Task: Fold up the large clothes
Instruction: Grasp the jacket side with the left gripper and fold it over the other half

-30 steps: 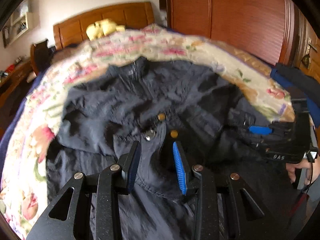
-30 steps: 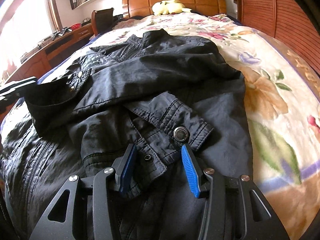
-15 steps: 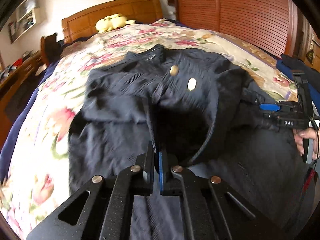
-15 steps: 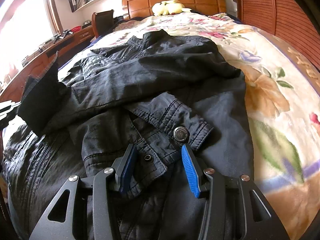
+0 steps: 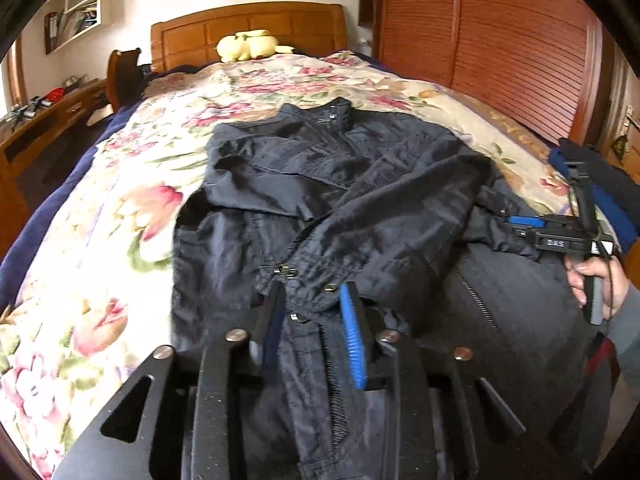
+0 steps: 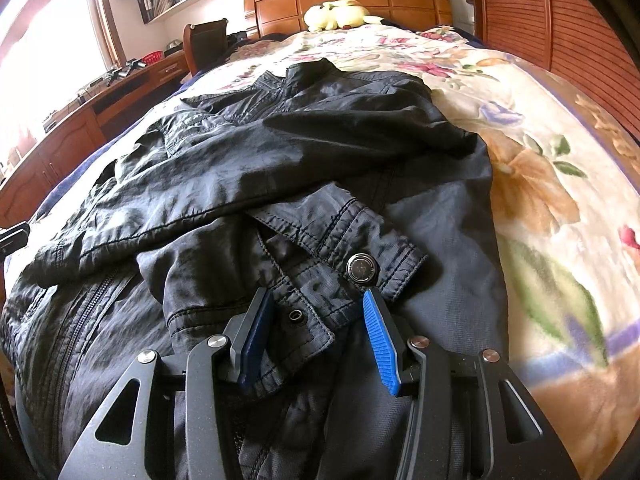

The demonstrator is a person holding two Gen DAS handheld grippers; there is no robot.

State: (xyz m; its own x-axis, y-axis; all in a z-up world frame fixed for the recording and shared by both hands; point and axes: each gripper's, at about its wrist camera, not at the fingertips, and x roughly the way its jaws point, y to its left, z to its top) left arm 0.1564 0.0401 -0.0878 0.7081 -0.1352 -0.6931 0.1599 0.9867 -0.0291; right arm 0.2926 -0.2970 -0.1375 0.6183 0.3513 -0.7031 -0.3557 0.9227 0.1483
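Note:
A dark navy jacket (image 5: 360,200) lies front-up on a floral bedspread (image 5: 100,260), collar toward the headboard. One sleeve is folded across its chest, and that sleeve's cuff (image 5: 316,276) rests between the fingers of my left gripper (image 5: 310,296), whose jaws are opening and no longer press on it. In the right wrist view the jacket (image 6: 280,160) fills the middle. My right gripper (image 6: 316,296) stands open over the other cuff (image 6: 352,240), just short of its metal snap (image 6: 360,270). That gripper (image 5: 524,224) also shows at the jacket's right edge.
A yellow plush toy (image 5: 246,44) sits against the wooden headboard. A louvred wooden wardrobe (image 5: 500,40) runs along the right of the bed. A desk (image 6: 80,120) and a chair stand on the left. A person's hand (image 5: 600,280) holds the right gripper's handle.
The left gripper shut on a sleeve cuff, carried it across the jacket, and has now let go; the sleeve lies flat over the front. The right gripper has not moved.

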